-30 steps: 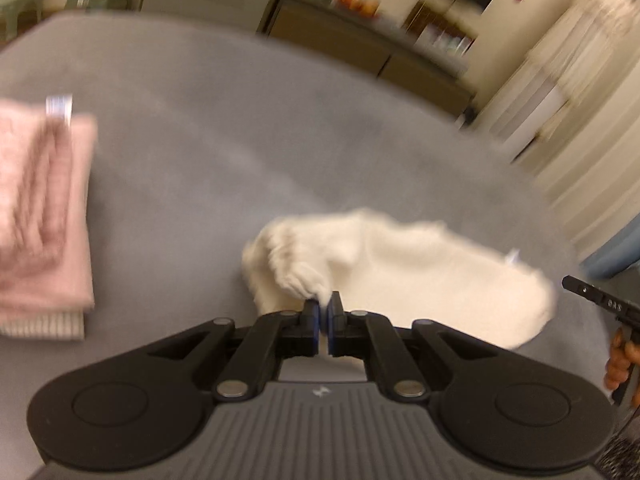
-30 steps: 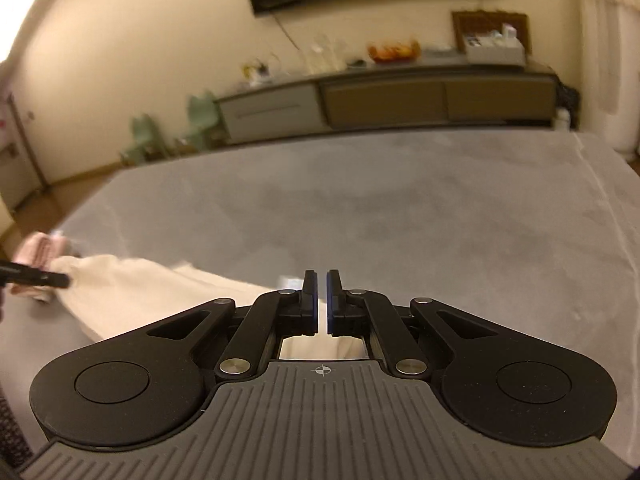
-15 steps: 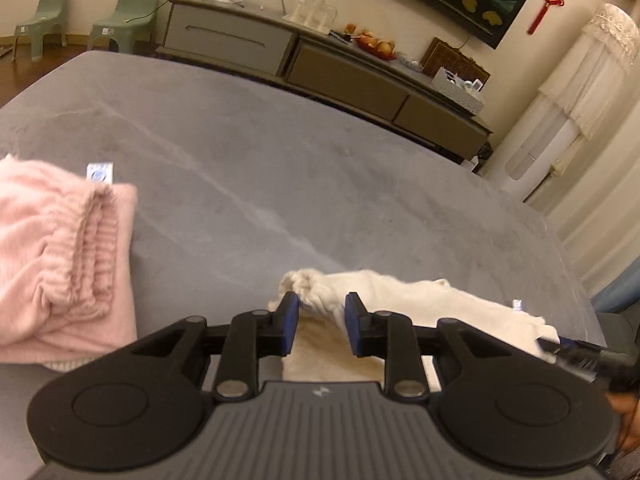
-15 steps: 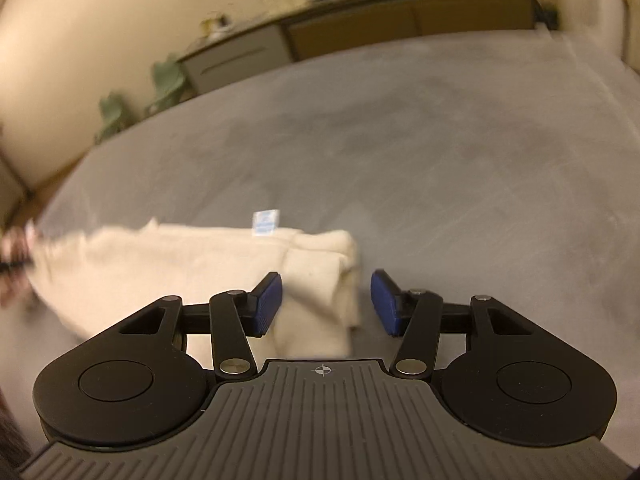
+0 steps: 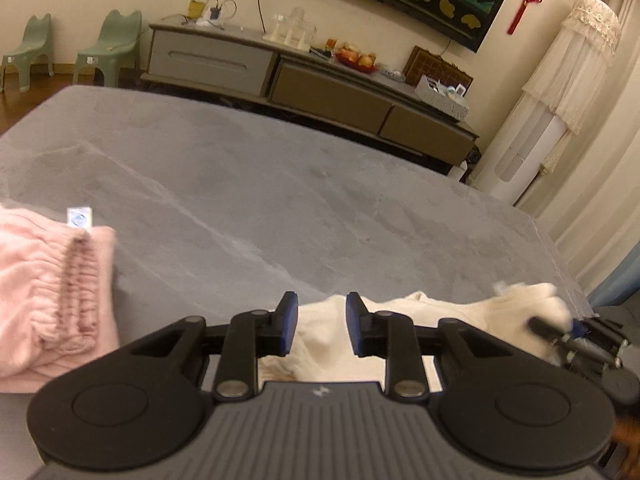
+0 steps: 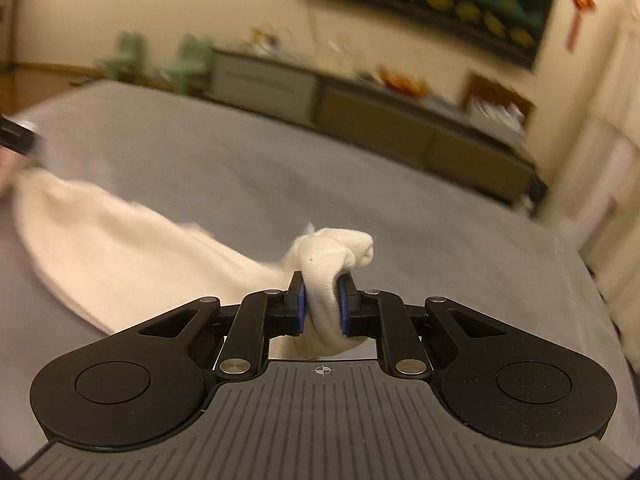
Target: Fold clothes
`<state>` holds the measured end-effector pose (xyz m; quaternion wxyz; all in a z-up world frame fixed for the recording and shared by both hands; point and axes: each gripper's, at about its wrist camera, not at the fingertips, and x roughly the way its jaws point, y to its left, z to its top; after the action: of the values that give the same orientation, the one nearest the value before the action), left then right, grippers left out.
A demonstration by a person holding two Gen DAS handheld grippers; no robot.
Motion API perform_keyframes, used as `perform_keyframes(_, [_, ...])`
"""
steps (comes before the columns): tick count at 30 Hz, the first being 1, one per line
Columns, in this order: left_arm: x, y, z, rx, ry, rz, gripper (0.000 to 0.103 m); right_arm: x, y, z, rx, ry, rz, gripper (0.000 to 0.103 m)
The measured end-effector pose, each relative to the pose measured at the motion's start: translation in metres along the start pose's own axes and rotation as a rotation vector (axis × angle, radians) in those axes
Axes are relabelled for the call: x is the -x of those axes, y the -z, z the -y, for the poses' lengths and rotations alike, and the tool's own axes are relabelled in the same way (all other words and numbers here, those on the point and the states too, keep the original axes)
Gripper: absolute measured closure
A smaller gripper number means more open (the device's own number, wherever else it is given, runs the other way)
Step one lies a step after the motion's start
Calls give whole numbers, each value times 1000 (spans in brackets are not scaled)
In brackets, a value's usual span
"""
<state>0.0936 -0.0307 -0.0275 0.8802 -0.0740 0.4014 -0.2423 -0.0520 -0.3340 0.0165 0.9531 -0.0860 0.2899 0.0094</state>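
The cream knit garment (image 6: pixel 132 248) lies on the grey plush bed (image 6: pixel 400 208), its bunched end pinched in the right tongs (image 6: pixel 322 300), which just closed on it. That thick wad could slip free if tugged. The left tongs (image 5: pixel 322 322) stand spread over the other end, gripping nothing. A folded pink fleece garment (image 5: pixel 48 292) sits nearby.

On the grey bed lie 1 cream garment (image 5: pixel 460 316) and 1 pink garment (image 5: pixel 44 292); 2 green chairs (image 5: pixel 108 46) stand behind.
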Motion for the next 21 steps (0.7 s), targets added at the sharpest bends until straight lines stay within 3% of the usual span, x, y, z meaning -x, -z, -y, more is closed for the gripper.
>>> perform_keyframes(1, [-5,1,1,-2,-2,-13,77,1,-3,-13,-24,-93,24,60])
perform_keyframes(3, [-12,6,5,-16,-9,-44,77,-3,-4,-16,-69,-162,11,49])
perform_keyframes(5, [-14,11,7,-39,-16,-54,76,-8,-5,-15,-109,-194,-15,58])
perform_keyframes(8, [-13,14,6,-54,-21,-53,73,-5,-4,11,-169,-170,1,64])
perform_keyframes(10, [-17,15,3,-46,-42,-63,72,-8,0,21,-189,-166,-18,75])
perform_keyframes(13, [-25,19,-1,-26,-79,-96,68,-42,15,17,-162,-212,-168,76])
perform_keyframes(14, [-27,21,-2,-20,-93,-104,67,-51,21,12,-136,-210,-181,76])
perform_keyframes(17, [-30,27,-7,3,-98,-113,57,-63,17,0,-87,-179,-173,75])
perform_keyframes(21, [-28,35,-7,18,-99,-91,49,-60,12,0,-107,-186,-72,66])
